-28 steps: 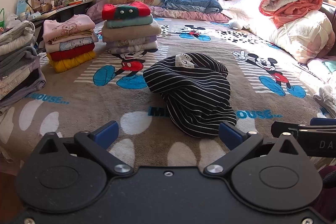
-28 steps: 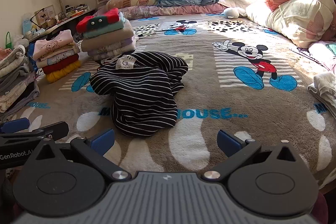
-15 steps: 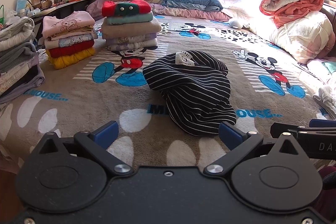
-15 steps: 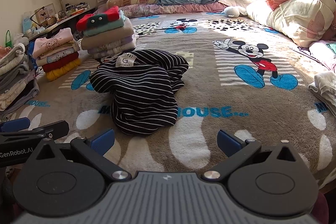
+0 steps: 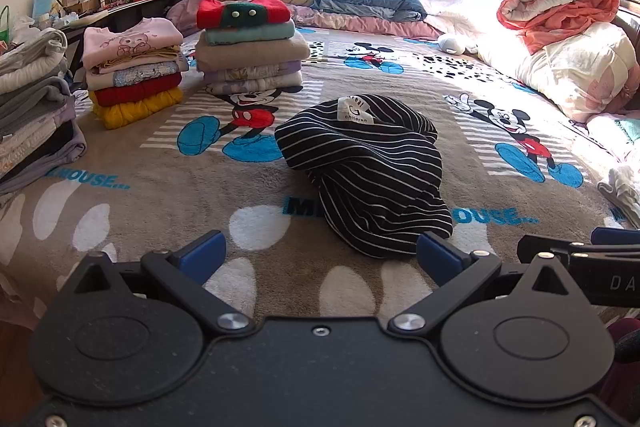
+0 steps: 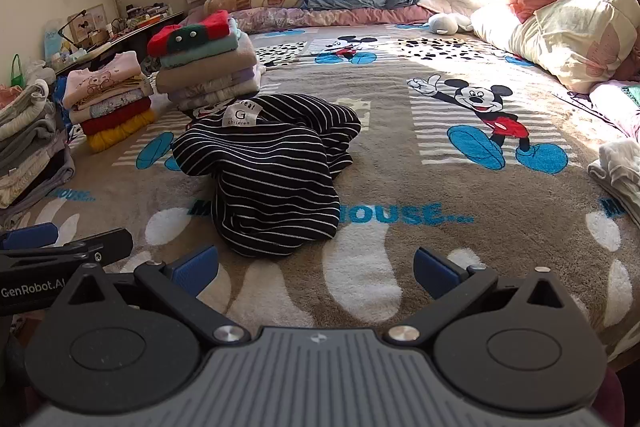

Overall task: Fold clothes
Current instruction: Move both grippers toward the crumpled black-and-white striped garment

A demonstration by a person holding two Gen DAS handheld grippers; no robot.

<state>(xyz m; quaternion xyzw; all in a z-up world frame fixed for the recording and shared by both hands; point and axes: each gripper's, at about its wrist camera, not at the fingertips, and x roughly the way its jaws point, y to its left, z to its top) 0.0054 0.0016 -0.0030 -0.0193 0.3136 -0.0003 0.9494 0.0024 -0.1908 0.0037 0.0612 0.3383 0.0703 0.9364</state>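
Shirt (image 5: 368,171) is the job here, black w/ white stripes, sitting crumpled in a heap mid-bed on the blanket (image 5: 132,211), neck tag (image 5: 353,109) facing up. Nothing folded on it yet imo.

Your left gripper (image 5: 320,259) is spread wide, holding nothing, hovering just short of the heap's near edge. Right gripper (image 6: 316,269) same deal: wide, nothing in it, heap sits ahead and a bit to its left.

What can bite you: it's twisted up, so if you pinch the near lump you'll prob grab 2+ layers and just drag the wad around instead of opening it. Hem and sleeves aren't visible, so picking corners is guesswork rn. Fuzzy blanket could also get nipped w/ the cloth if you go in too low. Both tools are close side by side, so they might bump.

View diffs: right cam shows the far side bunched into a second lump (image 6: 340,131) toward the right; left cam shows the folded stacks (image 5: 252,47) well apart from the heap, right cam makes them look nearly touching.
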